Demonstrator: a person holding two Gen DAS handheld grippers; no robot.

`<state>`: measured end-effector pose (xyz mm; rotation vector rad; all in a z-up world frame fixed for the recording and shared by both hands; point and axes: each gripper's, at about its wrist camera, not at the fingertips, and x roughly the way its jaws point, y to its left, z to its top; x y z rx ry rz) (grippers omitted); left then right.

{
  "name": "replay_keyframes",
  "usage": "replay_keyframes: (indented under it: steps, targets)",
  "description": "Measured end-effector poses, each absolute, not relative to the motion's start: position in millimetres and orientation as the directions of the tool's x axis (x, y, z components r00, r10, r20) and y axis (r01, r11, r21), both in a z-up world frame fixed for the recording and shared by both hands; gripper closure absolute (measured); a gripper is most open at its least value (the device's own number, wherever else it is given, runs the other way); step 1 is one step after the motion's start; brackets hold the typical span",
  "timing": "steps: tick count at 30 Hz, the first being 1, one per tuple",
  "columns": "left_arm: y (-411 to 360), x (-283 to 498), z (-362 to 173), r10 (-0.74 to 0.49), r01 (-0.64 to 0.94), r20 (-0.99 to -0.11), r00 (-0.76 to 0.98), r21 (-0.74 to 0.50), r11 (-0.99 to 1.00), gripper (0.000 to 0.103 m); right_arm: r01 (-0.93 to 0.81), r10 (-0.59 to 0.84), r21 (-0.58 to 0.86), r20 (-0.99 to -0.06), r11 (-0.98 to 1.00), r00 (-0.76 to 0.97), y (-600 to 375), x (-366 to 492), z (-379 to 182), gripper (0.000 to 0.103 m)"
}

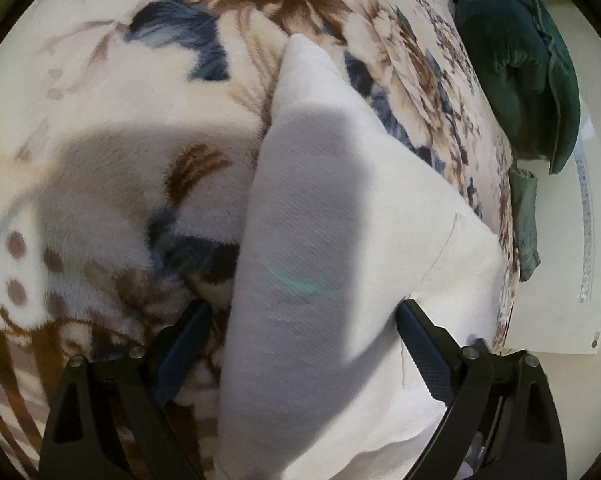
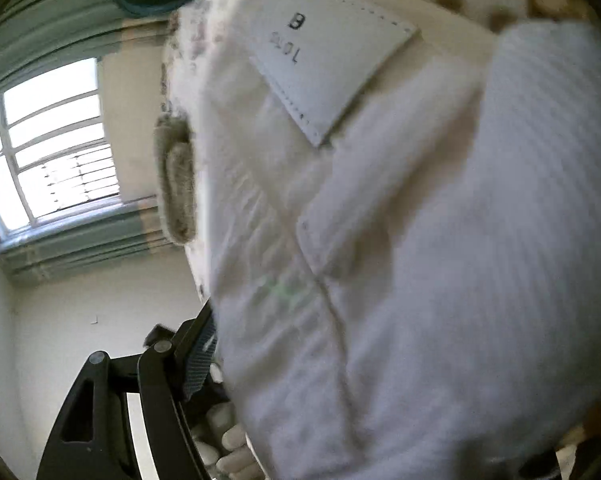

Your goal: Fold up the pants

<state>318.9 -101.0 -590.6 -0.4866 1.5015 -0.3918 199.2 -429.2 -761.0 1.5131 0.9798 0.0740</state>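
Observation:
White pants (image 1: pixel 332 208) lie on a floral blanket (image 1: pixel 112 92) on a bed. In the left wrist view my left gripper (image 1: pixel 304 316) hangs open just above the pants, its two fingers spread wide with the cloth between and below them. In the right wrist view the pants (image 2: pixel 380 240) fill most of the frame, with a white waistband label (image 2: pixel 332 68) printed "B". Only the left finger (image 2: pixel 198 348) of my right gripper shows, pressed against the pants' edge; the other finger is hidden by the cloth.
A dark green cushion (image 1: pixel 516 64) lies at the far right edge of the bed. Beyond it are a cream wall and floor. The right wrist view shows a window (image 2: pixel 48 144) with green curtains and a bare wall.

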Motion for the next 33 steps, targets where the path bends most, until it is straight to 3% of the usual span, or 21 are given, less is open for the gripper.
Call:
replay_keyframes:
  steps: [2, 3, 4, 5, 7, 12, 17, 22, 28, 33]
  targets:
    - [-102, 317, -585, -0.537, -0.047, -0.841, 0.072, -0.54, 0.84, 0.011, 0.524, 0.591, 0.84, -0.495, 0.139, 0.637, -430, 197, -762, 0.048]
    - [-103, 316, -582, -0.542, -0.035, -0.836, 0.086, -0.546, 0.837, 0.035, 0.52, 0.585, 0.84, -0.501, 0.154, 0.638, -429, 196, -758, 0.05]
    - [-105, 315, -578, -0.538, -0.016, -0.838, 0.093, -0.541, 0.841, 0.048, 0.514, 0.58, 0.839, -0.511, 0.177, 0.635, -428, 196, -752, 0.052]
    - [-106, 314, -574, -0.53, -0.005, -0.842, 0.105, -0.533, 0.846, 0.051, 0.512, 0.577, 0.836, -0.522, 0.198, 0.629, -427, 195, -746, 0.054]
    - [-106, 310, -563, -0.539, 0.009, -0.832, 0.134, -0.543, 0.84, 0.07, 0.503, 0.568, 0.834, -0.533, 0.228, 0.627, -425, 197, -735, 0.056]
    - [-106, 306, -532, -0.545, 0.02, -0.82, 0.177, -0.55, 0.835, 0.078, 0.474, 0.57, 0.84, -0.533, 0.265, 0.625, -424, 225, -708, 0.058]
    - [-101, 308, -486, -0.55, 0.005, -0.807, 0.216, -0.563, 0.827, 0.078, 0.431, 0.603, 0.853, -0.516, 0.295, 0.608, -431, 232, -672, 0.059]
    - [-92, 328, -432, -0.547, 0.002, -0.796, 0.259, -0.565, 0.825, 0.078, 0.382, 0.626, 0.868, -0.494, 0.317, 0.603, -433, 257, -603, 0.059]
    - [-73, 400, -379, -0.539, 0.001, -0.774, 0.332, -0.571, 0.821, 0.078, 0.307, 0.644, 0.891, -0.454, 0.335, 0.616, -416, 341, -541, 0.059]
    - [-38, 511, -355, -0.542, 0.046, -0.744, 0.392, -0.572, 0.819, 0.078, 0.254, 0.637, 0.905, -0.421, 0.341, 0.645, -387, 448, -517, 0.059]
